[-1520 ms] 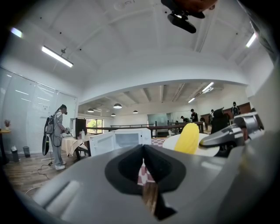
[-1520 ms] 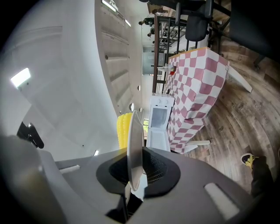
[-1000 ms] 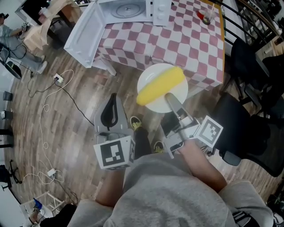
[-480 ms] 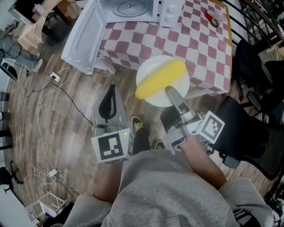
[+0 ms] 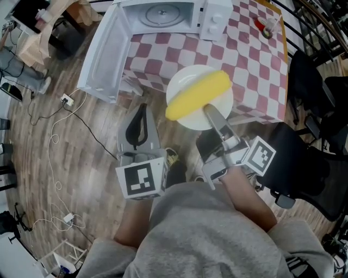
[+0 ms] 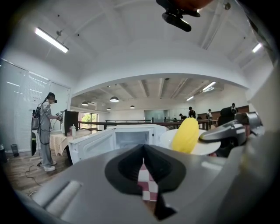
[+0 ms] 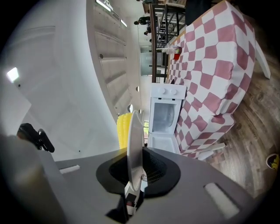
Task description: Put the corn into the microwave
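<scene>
Head view: carrying the corn [image 5: 197, 95] on a white plate [image 5: 184, 80], rim pinched in the right claw [image 5: 209, 111], just short of the checked bench [image 5: 244, 59]. Left claw [image 5: 141, 107] closed, seemingly empty. Hold plate level; steer straight into the open microwave [image 5: 163, 13], clear of its door [image 5: 103, 54].

No readable text, brand or no. anywhere I can see. Closest thing: black-and-white square code patterns on the white marker cube at left [image 5: 140, 182] and the white marker cube at right [image 5: 260, 157], blocks only, no letters. Knob panel of the white boxy microwave oven [image 5: 215, 19]: any print too small to read.
</scene>
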A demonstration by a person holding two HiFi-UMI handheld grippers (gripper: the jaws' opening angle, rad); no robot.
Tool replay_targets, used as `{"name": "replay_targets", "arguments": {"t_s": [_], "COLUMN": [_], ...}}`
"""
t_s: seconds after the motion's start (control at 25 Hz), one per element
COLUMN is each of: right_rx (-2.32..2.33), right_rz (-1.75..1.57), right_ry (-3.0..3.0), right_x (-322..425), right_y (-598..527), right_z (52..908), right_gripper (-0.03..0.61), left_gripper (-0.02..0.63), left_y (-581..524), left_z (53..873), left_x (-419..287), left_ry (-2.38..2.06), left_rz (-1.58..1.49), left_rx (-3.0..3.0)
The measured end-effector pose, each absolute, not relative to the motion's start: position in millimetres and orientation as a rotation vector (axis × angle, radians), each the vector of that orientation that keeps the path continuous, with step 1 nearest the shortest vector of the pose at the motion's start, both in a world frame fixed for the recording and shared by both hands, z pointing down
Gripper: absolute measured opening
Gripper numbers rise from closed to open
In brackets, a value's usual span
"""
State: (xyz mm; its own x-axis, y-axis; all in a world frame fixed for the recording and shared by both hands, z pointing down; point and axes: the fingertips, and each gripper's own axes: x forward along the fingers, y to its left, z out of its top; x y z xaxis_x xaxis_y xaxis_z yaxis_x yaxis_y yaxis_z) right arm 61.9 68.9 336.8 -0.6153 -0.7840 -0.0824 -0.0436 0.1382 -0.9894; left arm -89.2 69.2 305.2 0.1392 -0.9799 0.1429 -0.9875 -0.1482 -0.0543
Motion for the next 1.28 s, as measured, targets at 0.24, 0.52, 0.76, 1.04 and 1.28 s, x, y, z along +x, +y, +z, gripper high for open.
{"name": "replay_targets", "arguments": {"t_s": [0.24, 0.52, 0.76, 1.04, 1.28], "right_rx": [-0.807, -0.813, -0.821, -0.849, -0.857], "right_rz": [-1.515, -1.478, -1.462, -1.447, -1.443], "right_ry": [1.787, 1.783, 1.782, 1.793, 1.785], "right_x": [50, 30, 9, 0, -2], "right_y": [49, 30, 21, 20, 25], "right_z": [332, 327, 326, 325, 323], "right_gripper": [0.029, 0.029, 0.029, 0.029, 0.029], "left_gripper": [0.011, 0.011, 0.011, 0.011, 0.011], "left_y": [47, 28, 19, 17, 20], "left_z": [304, 304, 304, 304, 304], "left_x": [-103, -125, -149, -160, -162], "left_ry": [-1.98, -1.959, -1.953, -1.943, -1.931], "left_rz": [0.212, 0.187, 0.173, 0.154, 0.147], "left_rx": [2.347, 2.374, 2.382, 2.391, 2.4]}}
